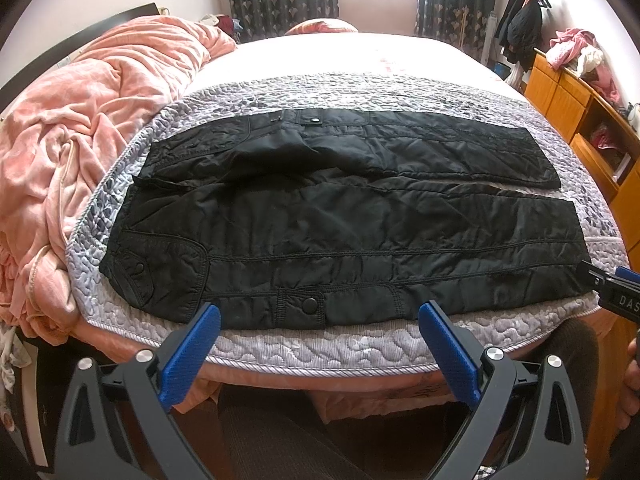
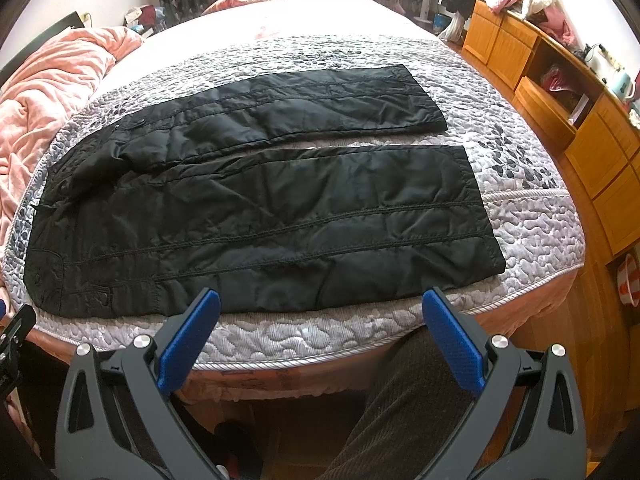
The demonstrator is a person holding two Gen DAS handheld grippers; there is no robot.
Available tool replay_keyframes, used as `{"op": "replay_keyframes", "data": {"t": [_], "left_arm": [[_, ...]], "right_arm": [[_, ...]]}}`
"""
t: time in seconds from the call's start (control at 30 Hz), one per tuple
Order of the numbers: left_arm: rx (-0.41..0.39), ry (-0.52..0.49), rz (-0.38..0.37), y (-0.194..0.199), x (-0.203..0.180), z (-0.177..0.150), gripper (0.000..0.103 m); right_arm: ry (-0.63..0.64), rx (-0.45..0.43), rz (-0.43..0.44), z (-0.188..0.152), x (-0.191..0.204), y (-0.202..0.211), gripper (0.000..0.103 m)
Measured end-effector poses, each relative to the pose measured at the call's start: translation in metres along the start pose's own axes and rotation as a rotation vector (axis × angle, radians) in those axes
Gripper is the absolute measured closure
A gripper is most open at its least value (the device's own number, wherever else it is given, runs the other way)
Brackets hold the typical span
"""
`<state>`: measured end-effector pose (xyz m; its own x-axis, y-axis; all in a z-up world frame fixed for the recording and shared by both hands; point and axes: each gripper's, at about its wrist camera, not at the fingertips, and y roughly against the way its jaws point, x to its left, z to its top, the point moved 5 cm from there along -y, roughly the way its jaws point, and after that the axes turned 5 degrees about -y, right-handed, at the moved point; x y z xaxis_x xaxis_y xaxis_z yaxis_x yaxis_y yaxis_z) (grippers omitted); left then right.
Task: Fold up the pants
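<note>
Black quilted pants (image 1: 320, 216) lie flat on a grey quilted mat (image 1: 320, 88) on the bed, waist to the left, both legs stretched to the right and slightly apart. They also show in the right wrist view (image 2: 260, 208). My left gripper (image 1: 320, 312) is open and empty, just short of the near edge of the pants by the waist pocket snap. My right gripper (image 2: 320, 300) is open and empty, just short of the near leg's lower edge. The right gripper's body shows at the right edge of the left wrist view (image 1: 616, 288).
A crumpled pink blanket (image 1: 80, 128) is piled on the left of the bed. A wooden cabinet (image 2: 580, 128) with clothes on top stands to the right. The mat's near edge (image 2: 320, 344) overhangs the bed front. A person's leg (image 2: 400, 400) is below.
</note>
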<state>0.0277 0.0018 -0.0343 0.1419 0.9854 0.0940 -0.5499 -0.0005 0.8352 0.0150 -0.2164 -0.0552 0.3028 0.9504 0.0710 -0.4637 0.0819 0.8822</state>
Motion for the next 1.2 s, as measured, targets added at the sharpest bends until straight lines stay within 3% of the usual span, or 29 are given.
{"op": "replay_keyframes", "data": {"t": [0.23, 0.4, 0.5, 0.63, 0.83, 1.07, 1.2], "left_arm": [[0.008, -0.002, -0.004, -0.008, 0.005, 0.010, 0.004], [-0.052, 0.026, -0.013, -0.033, 0.002, 0.056, 0.004], [-0.079, 0.036, -0.043, -0.061, -0.011, 0.097, 0.004], [-0.034, 0.027, -0.092, -0.119, -0.037, 0.149, 0.004], [0.013, 0.045, -0.210, -0.192, -0.087, 0.206, 0.004], [0.022, -0.014, -0.312, -0.221, -0.141, 0.237, 0.004], [0.048, -0.019, -0.327, -0.234, -0.155, 0.244, 0.004]], "right_arm": [[0.008, -0.022, 0.008, 0.016, -0.007, -0.010, 0.003], [0.005, -0.144, -0.029, 0.087, -0.037, -0.016, 0.003], [0.014, -0.180, -0.039, 0.145, -0.062, -0.044, 0.003], [-0.040, -0.040, 0.066, 0.216, -0.099, -0.120, 0.003], [-0.134, 0.107, 0.120, 0.286, -0.143, -0.225, 0.003], [-0.245, 0.243, 0.299, 0.314, -0.160, -0.302, 0.003], [-0.147, 0.221, 0.274, 0.316, -0.147, -0.310, 0.002]]}}
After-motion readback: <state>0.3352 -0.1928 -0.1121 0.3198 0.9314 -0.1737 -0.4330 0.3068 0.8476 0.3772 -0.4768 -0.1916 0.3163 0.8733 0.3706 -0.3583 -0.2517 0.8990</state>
